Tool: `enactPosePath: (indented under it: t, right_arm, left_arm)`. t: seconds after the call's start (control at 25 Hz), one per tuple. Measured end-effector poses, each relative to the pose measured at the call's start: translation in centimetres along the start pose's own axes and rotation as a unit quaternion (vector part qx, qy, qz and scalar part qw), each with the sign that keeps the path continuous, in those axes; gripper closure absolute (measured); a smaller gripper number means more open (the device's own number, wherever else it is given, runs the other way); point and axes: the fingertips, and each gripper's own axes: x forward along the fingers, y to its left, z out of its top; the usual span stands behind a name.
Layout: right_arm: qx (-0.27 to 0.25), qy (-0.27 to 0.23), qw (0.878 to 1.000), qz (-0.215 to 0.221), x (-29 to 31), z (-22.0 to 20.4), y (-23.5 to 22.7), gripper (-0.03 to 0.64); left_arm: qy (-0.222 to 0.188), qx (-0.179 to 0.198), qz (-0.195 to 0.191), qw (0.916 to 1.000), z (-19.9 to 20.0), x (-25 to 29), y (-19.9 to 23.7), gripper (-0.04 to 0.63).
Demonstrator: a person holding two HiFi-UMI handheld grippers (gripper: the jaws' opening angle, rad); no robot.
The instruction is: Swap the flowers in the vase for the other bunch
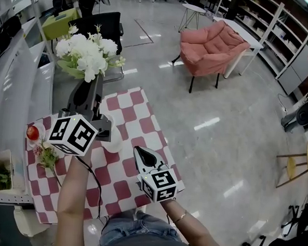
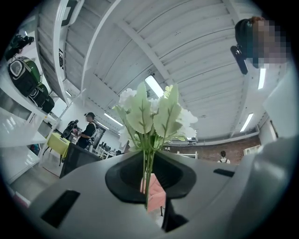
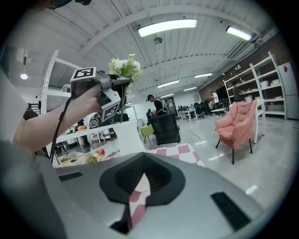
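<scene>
One white bunch (image 1: 88, 52), high at upper left of the head view above the checked table (image 1: 144, 119), is pinched by the left gripper (image 1: 92, 85) low on its thin stems, probably light, floppy, crushable; right gripper (image 1: 144, 154) pressed together, empty.

we see the white bunch (image 1: 88, 53) upright, stems pinched in the left gripper (image 2: 148, 184), above what may be the white vase (image 1: 114, 141); the pink bunch (image 1: 47, 155) lies on the tablecloth (image 1: 139, 114).

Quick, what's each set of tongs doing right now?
Left tongs: closed on the stems of the white flower bunch.
Right tongs: closed, nothing between them.
</scene>
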Motion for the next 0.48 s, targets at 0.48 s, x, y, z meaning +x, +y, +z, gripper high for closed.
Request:
enactPosePath:
  t: [0.48]
  right_arm:
    - [-0.009,0.013,1.000,0.011,0.7,-0.7,0.9,0.606]
  left_arm:
    - [0.028,0.015,0.000,0.9995,-2.3,-2.1,0.8,0.492]
